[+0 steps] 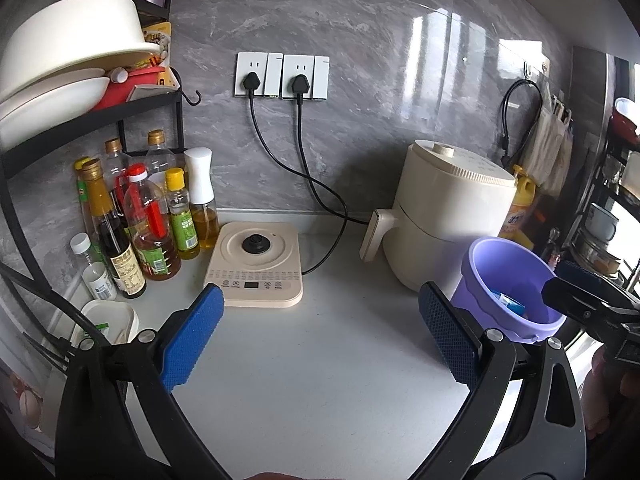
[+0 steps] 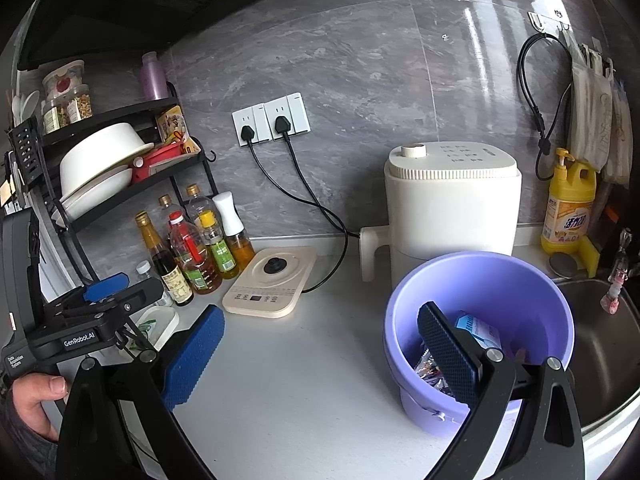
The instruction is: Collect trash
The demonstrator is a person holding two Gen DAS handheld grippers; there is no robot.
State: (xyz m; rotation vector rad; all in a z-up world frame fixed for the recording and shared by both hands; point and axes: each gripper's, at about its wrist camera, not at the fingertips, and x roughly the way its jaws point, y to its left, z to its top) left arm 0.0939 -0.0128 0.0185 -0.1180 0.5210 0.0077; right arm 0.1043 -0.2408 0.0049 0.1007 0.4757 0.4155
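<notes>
Home kitchen: oil bottles (image 2: 192, 252), sink (image 2: 600, 344), dish rack (image 2: 120, 184).

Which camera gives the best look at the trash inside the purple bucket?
The right wrist view: it looks down into the purple bucket, showing a blue packet and a shiny wrapper. The left wrist view glimpses only the packet.

Lilac round plastic bucket (image 2: 480, 280) lower right, cream square kettle base (image 2: 272, 284) centre, yellow detergent bottle (image 2: 568, 208) right, grey-veined marble wall (image 2: 360, 60) behind.

On the desk (image 2: 312, 380), the bucket (image 2: 476, 280) with wrappers (image 2: 430, 370) in it stands before the cooker (image 2: 452, 208); kettle base (image 2: 272, 282) left, bottles (image 2: 196, 248) further left, sink (image 2: 600, 332) right
</notes>
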